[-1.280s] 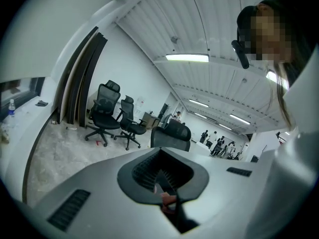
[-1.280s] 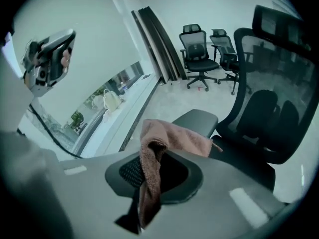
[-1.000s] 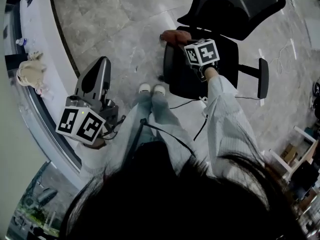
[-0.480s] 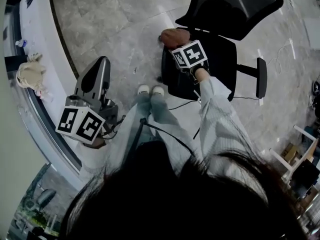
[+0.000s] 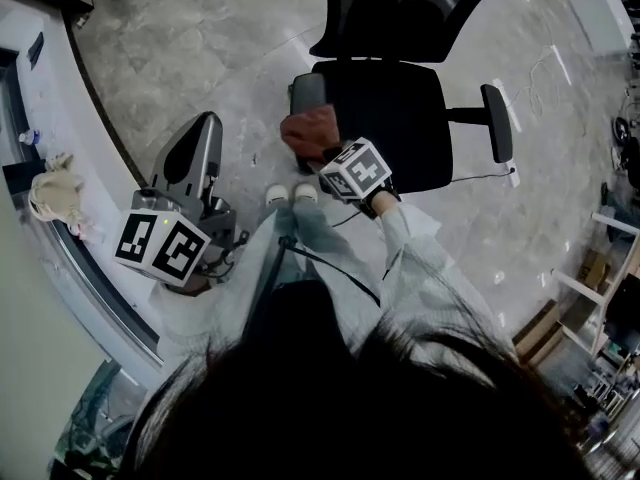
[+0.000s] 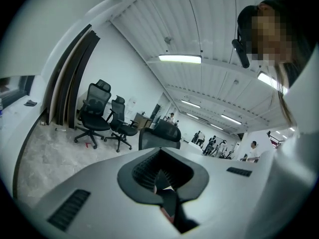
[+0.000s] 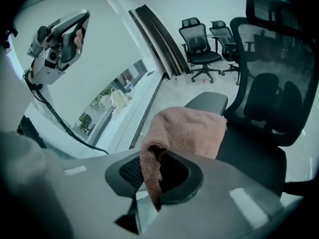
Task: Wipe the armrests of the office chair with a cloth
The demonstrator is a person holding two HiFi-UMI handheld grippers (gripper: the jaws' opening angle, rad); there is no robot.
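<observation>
Gripping a pinkish-brown terry cloth (image 7: 188,128), the right tongs (image 7: 155,176) hold it at the near end of the grey padded armrest (image 7: 210,102) of the black mesh office chair (image 5: 385,108). The armrest's long axis runs straight ahead, away from these tongs. The left tongs (image 5: 195,140), closed on nothing, point well aside.

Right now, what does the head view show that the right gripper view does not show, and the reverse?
Only the head view: the pad of the chair's far armrest and the person's white shoes. Only the right gripper view: two more office chairs by the wall, and the right gripper with its jaws shut on the pink cloth. Both: that cloth draped over the near armrest, the chair's seat and backrest, and the left gripper.
</observation>
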